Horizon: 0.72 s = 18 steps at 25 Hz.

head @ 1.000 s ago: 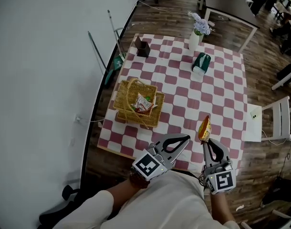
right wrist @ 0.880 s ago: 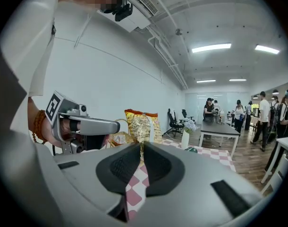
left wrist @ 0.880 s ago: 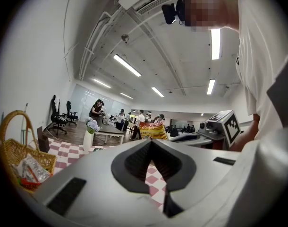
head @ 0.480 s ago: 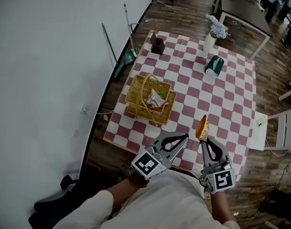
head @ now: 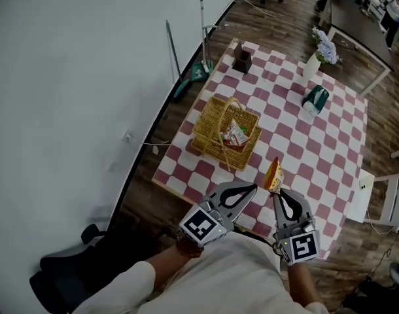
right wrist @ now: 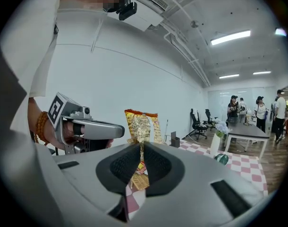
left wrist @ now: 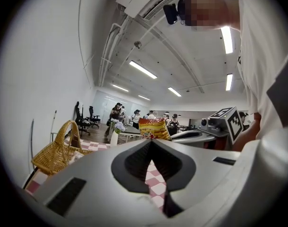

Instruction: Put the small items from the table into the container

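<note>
1. Right gripper (head: pixel 277 192) jaws pinched the snack packet (head: pixel 273 175) by its lower edge, upright over the table's (head: pixel 304 150) near side.
2. Left gripper (head: pixel 250 189) jaws were pressed together, empty.
3. Judged best: carry the packet over the wicker basket (head: pixel 211 122), clear its handle, and release low.

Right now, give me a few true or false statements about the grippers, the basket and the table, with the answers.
1. The right gripper has its jaws shut on a snack packet. True.
2. The left gripper holds a packet as well. False: its jaws are together with nothing between them.
3. The wicker basket is empty. False: a red-and-white packet lies inside it.
4. A vase of flowers stands on the checkered table. True.
</note>
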Each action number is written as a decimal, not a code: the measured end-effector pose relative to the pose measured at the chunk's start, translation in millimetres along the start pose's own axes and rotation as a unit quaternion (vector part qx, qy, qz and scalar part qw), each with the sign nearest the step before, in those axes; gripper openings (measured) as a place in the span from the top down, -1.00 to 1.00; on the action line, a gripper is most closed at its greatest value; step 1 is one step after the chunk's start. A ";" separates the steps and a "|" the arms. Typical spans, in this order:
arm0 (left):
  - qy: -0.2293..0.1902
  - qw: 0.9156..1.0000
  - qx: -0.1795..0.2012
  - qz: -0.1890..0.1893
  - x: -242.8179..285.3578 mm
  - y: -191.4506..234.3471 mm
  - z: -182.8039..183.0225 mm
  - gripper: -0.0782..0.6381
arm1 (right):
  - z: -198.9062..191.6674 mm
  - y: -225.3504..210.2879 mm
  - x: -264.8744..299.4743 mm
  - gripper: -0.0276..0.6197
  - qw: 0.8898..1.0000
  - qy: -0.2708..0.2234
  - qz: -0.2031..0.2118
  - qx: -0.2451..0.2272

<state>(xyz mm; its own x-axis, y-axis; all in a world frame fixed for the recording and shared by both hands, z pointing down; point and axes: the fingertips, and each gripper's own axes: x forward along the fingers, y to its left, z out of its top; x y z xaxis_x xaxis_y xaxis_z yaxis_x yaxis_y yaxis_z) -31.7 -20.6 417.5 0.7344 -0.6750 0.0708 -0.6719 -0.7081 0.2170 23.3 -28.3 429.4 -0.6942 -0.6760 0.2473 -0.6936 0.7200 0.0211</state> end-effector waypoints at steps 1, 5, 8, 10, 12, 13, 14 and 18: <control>0.000 1.000 -0.001 0.001 -0.8 1.4 -0.3 0.70 | 0.1 1.2 1.8 0.79 1.000 0.000 0.002 0.000; 0.000 1.000 -0.001 0.002 0.3 7.0 -1.4 0.70 | -0.6 -1.2 8.3 0.79 1.000 0.005 0.003 -0.005; -0.001 1.000 -0.002 0.007 1.8 14.9 -0.8 0.70 | -2.0 -6.4 18.1 0.79 0.999 0.022 0.010 -0.021; 0.000 1.000 0.000 0.012 2.9 22.9 -0.7 0.70 | -4.4 -9.6 28.1 0.79 0.998 0.048 0.020 -0.031; -0.002 1.000 0.015 0.013 4.2 33.1 -1.6 0.70 | -5.1 -11.8 40.2 0.79 0.996 0.071 0.030 -0.045; -0.002 1.000 0.017 0.013 4.7 38.5 -1.4 0.70 | -4.4 -12.8 47.6 0.79 0.995 0.071 0.034 -0.054; -0.003 1.000 0.017 0.014 4.9 44.0 -0.6 0.70 | -3.6 -13.6 56.0 0.79 0.995 0.067 0.039 -0.063; -0.005 0.999 0.028 0.021 3.7 67.6 3.7 0.70 | -5.2 -13.4 91.2 0.79 0.990 0.084 0.060 -0.100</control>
<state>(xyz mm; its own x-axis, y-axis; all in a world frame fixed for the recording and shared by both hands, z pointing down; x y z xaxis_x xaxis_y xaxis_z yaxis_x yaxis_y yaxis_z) -74.7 -71.8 428.8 0.7050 -0.7058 0.0693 -0.7062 -0.6897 0.1602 -29.8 -98.8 456.7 -0.7164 -0.5597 0.4164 -0.5439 0.8219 0.1690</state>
